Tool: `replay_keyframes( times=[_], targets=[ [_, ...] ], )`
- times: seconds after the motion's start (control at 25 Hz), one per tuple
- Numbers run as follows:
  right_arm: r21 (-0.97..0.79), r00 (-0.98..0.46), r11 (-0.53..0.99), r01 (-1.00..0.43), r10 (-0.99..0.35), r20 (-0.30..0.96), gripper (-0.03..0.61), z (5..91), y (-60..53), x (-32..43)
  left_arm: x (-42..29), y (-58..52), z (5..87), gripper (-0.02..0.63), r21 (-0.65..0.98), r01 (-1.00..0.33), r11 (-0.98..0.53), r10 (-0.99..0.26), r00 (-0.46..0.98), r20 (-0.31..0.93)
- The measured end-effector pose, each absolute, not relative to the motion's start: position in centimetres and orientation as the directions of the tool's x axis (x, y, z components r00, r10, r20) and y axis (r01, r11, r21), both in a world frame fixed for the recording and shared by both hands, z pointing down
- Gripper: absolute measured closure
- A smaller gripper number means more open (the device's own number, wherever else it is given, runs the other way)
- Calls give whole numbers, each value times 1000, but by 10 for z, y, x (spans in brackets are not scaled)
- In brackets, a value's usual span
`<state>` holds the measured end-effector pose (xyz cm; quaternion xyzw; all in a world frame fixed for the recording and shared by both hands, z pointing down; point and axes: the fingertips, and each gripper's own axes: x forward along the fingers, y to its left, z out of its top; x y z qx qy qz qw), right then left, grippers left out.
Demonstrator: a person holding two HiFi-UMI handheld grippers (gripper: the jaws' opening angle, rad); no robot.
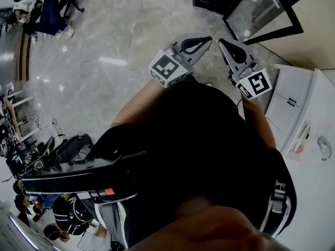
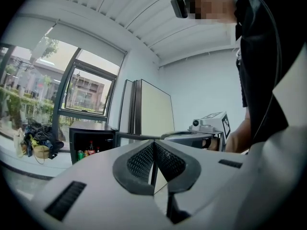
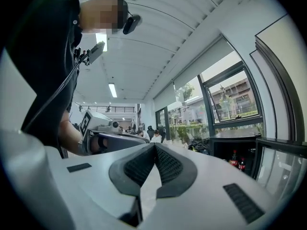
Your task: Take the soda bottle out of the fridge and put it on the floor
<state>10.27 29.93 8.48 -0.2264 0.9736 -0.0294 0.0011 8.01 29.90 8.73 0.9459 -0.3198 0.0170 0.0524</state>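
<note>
Holding pose: the left gripper [image 2: 154, 143] and the right gripper [image 3: 155, 146] are held raised side by side before the person's chest, and nothing is carried.
Left fingers [image 2: 141, 159]: these are pressed together tip to tip, with nothing between them.
Right fingers [image 3: 139, 166]: these are likewise closed on each other and empty.
Floor [image 1: 115, 41]: pale polished stone is seen beneath the grippers, and the stretch leading ahead is bare.
Fridge [image 2: 93, 131]: a small black unit is set low by the window wall, well apart from both grippers. Its glass door [image 3: 283, 169] is swung open to one side.
Soda bottle [image 3: 234, 158]: it is stood upright inside the fridge, untouched, just beside a second dark bottle [image 3: 242, 163] with a similar red label. A few cans [image 2: 80, 154] are lined up near them.
Stage: the approach is judged to be barely begun, and no part of the removal is done.
Risk, neighbours: the second bottle or the cans could be knocked over if the fingers are brought in wide or at a slant, as the items are packed close.
Risk, fingers: the bottle could be pushed back or toppled if the closed fingers are not parted before it is reached.
Risk, door: the open glass door could be struck by the right gripper on the way in or out.
</note>
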Motion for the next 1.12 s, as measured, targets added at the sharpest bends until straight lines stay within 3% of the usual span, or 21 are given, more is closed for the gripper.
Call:
replay_keyframes(
  times=[0.72,1.12],
  targets=[
    [-80,-815,811,-579,-577,48,566,89,191,19,-14,187,86,618,129,-524,-842,-526,850,21],
    [-75,-833,829,-554,-553,34,566,94,135,31,-4,131,90,618,117,-546,-830,-546,837,35]
  ],
)
